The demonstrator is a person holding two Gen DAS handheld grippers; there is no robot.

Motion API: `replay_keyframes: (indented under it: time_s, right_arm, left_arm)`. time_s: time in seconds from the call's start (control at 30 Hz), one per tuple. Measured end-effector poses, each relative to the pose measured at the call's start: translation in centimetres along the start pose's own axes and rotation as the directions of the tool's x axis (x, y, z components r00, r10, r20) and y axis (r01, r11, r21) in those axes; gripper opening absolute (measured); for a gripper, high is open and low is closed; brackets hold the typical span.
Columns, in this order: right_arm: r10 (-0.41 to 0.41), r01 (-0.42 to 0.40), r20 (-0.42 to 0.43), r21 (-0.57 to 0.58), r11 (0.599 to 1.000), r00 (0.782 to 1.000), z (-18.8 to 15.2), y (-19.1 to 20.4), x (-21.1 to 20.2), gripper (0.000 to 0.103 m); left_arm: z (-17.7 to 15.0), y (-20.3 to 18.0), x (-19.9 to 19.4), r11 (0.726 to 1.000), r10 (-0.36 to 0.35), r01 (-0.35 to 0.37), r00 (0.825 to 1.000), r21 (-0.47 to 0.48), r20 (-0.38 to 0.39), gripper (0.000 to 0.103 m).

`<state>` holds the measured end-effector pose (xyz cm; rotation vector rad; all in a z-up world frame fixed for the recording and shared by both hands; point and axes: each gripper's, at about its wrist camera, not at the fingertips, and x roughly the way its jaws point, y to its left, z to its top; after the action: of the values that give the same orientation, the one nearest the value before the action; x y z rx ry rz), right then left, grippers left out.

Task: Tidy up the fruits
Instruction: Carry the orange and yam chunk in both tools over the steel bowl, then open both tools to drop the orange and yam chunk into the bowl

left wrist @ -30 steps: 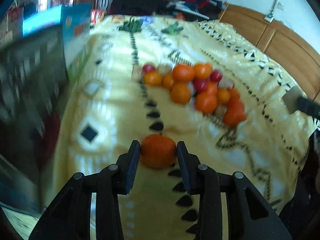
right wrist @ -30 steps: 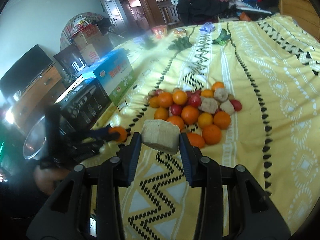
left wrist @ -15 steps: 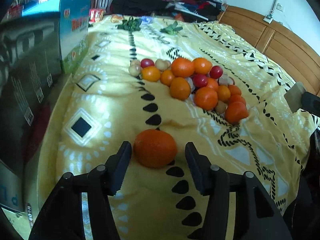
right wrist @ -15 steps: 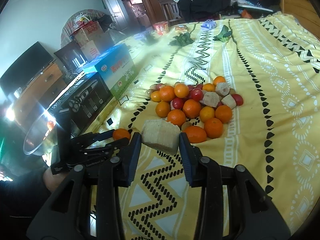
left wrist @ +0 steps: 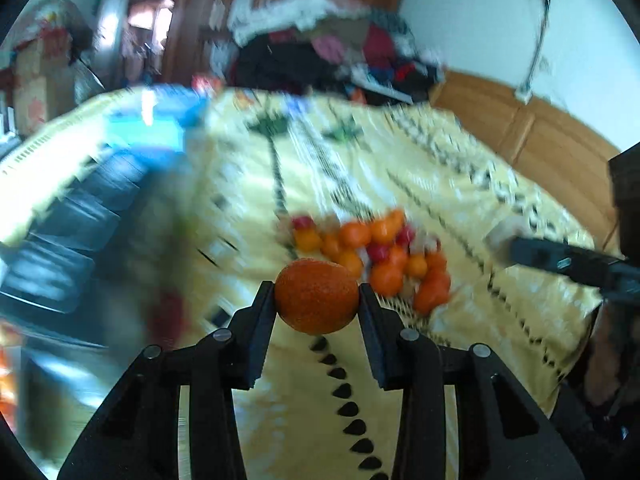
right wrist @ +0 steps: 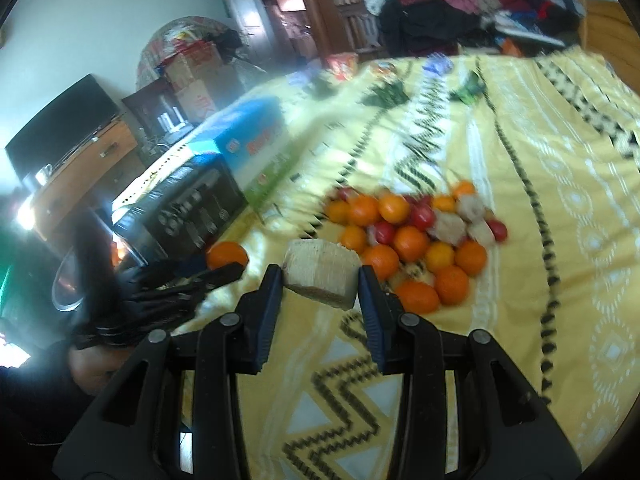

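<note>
Both our hand-held grippers carry fruit above the bed.
Our left hand-held gripper (left wrist: 317, 304), jaws just closing, grasps an orange (left wrist: 316, 297); the right hand-held gripper (right wrist: 320, 284) clamps a tan chunk (right wrist: 322, 276); the fruit pile (right wrist: 412, 236) lies ahead.

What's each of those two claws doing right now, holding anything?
Left gripper: just closed on the orange, holding it.
Right gripper: closed on the beige block.

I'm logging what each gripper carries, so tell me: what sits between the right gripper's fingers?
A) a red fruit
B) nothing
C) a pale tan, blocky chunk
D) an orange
C: in the right wrist view the right gripper is clamped on a pale tan, blocky chunk, with both pads pressing on its sides; the orange is in the left gripper.
</note>
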<state>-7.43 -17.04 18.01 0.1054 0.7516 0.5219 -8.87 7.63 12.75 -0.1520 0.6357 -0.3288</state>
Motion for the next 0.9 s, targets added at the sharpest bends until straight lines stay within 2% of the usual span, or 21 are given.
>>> replay_keyframes:
  time_s: [0.17, 0.3, 0.43, 0.5, 0.7, 0.9]
  right_arm:
    - [0.091, -0.087, 0.032, -0.102, 0.991, 0.995, 3.0, 5.7, 1.1, 0.039]
    - [0.218, -0.209, 0.029, -0.190, 0.959, 0.975, 5.1, 12.3, 2.8, 0.039]
    - [0.302, -0.293, -0.001, -0.241, 0.925, 0.953, 6.0, 17.6, 4.8, 0.039]
    - [0.341, -0.338, -0.034, -0.262, 0.904, 0.939, 6.1, 20.4, 6.1, 0.039]
    - [0.372, -0.410, -0.175, -0.306, 0.859, 0.911, 4.3, 26.9, 10.9, 0.039]
    - [0.351, -0.432, -0.287, -0.303, 0.849, 0.891, 2.1, 29.6, 14.2, 0.039]
  left_arm:
    - [1.7, 4.8, -8.2, 0.989, 0.122, -0.111, 0.985, -0.097, 0.119, 0.042]
    - [1.7, 9.9, -14.1, 0.956, 0.255, -0.221, 0.951, -0.191, 0.176, 0.042]
    - [0.2, 14.8, -18.2, 0.912, 0.353, -0.294, 0.918, -0.287, 0.181, 0.042]
    - [-0.9, 16.8, -19.2, 0.892, 0.384, -0.320, 0.909, -0.321, 0.162, 0.042]
    - [-4.1, 20.9, -19.6, 0.843, 0.413, -0.353, 0.908, -0.407, 0.069, 0.042]
    - [-6.3, 22.3, -20.2, 0.831, 0.410, -0.356, 0.911, -0.428, 0.038, 0.042]
